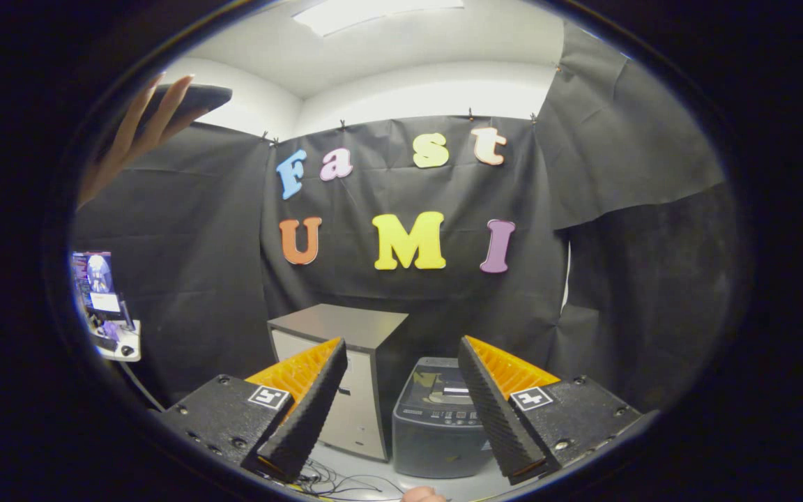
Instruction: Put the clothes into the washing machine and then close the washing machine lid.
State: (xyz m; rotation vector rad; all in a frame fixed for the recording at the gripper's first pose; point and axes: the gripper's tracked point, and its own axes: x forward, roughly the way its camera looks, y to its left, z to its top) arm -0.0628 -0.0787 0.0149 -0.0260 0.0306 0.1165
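Gripper (pixel 399 408) is held up in the air w/ its 2 fingers spread wide apart, nothing between them, touching nothing. Left fingertip (pixel 307 411) and right fingertip (pixel 495 411) frame the scene beyond.

Washing machine (pixel 436 425), small dark-grey top-loader, stands beyond the fingers, seen in the gap between them, closer to the right finger. Its lid (pixel 443 390) lies down flat, looks shut; glossy top w/ a row of buttons along the front edge. Machine sits on a pale floor surface (pixel 443 484), toward its back, close to the cloth wall (pixel 199 279).

Just beside the machine's left side, touching or nearly so (can't tell which), stands a taller cabinet (pixel 346 376), box-shaped, grey top, pale front. Left finger overlaps its front-left corner in view.

Some thin cables (pixel 335 481) lie on the floor near its front edge, below the cabinet, between the fingers.

Clothes: can't make any out on the floor or on the machine.

Far off to the left by the wall, a small shelf w/ a lit screen (pixel 98 282) and bits of clutter, too small to tell. Up high on the left, a hand (pixel 140 132) holds a dark flat phone-like thing (pixel 189 101).

1 small rounded bit at the floor's near edge, maybe a fingertip; unclear.
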